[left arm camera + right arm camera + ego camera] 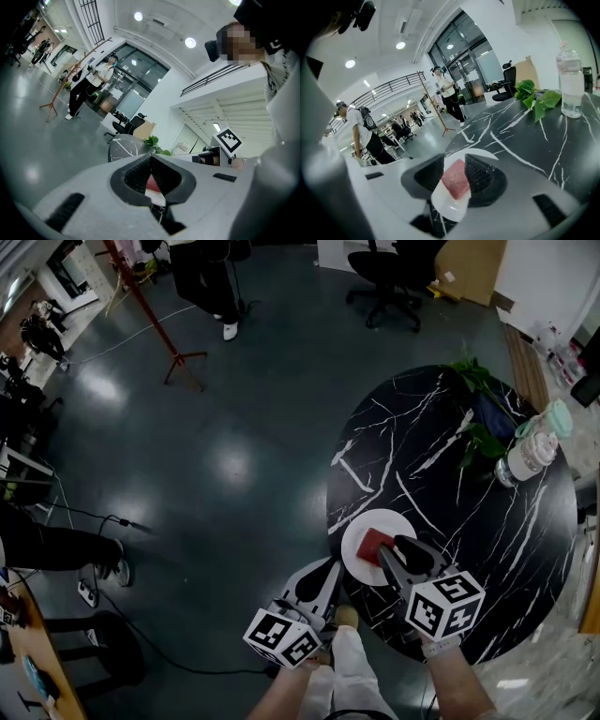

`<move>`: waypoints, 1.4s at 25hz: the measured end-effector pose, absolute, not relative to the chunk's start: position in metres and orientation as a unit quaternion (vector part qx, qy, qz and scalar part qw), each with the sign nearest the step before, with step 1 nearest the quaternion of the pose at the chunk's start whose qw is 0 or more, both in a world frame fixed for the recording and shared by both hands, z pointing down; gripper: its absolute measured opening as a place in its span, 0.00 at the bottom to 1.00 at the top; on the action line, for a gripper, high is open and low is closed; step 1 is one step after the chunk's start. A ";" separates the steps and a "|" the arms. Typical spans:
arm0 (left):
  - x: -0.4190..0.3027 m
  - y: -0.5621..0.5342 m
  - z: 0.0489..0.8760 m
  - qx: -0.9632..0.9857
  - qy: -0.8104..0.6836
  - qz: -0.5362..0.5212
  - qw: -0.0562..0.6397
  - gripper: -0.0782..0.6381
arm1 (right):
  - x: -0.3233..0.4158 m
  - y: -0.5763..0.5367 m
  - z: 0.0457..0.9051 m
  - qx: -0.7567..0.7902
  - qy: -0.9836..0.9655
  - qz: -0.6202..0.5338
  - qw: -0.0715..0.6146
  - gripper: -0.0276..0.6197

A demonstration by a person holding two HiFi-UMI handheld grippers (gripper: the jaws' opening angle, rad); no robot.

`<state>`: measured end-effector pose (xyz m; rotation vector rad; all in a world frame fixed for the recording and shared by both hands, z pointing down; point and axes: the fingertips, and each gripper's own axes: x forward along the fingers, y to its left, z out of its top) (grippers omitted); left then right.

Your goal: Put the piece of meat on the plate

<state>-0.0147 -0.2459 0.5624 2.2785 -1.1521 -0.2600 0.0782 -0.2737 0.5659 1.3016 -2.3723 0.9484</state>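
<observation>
Seeing my right gripper (396,547) with jaws wide around the meat (373,544) on the plate (354,561) by the table's (469,484) near edge; left gripper (332,566) jaws together.

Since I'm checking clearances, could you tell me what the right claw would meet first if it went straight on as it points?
Probably the piece of meat lying between the open jaws of the right claw, then the white plate beneath; depth is unclear.
</observation>
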 end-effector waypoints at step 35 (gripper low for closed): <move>0.011 -0.178 0.450 0.900 -0.349 -0.103 0.239 0.12 | 0.062 -0.164 0.428 0.438 -0.872 0.203 0.086 0.06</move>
